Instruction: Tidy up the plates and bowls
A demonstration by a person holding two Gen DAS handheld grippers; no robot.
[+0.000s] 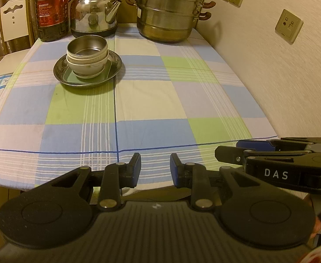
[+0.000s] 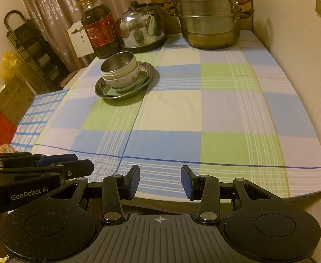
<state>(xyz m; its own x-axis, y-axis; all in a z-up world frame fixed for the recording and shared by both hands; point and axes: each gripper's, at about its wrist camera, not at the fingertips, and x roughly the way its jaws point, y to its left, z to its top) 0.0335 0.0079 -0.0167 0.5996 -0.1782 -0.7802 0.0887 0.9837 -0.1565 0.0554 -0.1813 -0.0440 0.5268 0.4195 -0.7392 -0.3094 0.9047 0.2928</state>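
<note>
Up front in the left wrist view, the left gripper is hovering at the near edge of the desk, its jaws standing apart with nothing between them. One stack is sitting far from that edge, toward the back left: a steel plate carrying a green dish, with nested pale bowls on it and one steel bowl on top; how many pale bowls are nested I cannot tell. Behind the stack, three things are lining the far edge: one oil bottle, one kettle, one tiered steamer pot. The right gripper is showing just beside the left one. Between the stack and the near edge, the checked cloth is lying bare.

Next, in the right wrist view, the right gripper is also hanging over the near edge, jaws spread wider and pinching nothing. The same stack, steel plate and steel bowl, is resting left of centre, in front of the bottle and kettle. The steamer pot is standing right of the kettle. Right of the stack, the cloth is running open to the wall.
</note>
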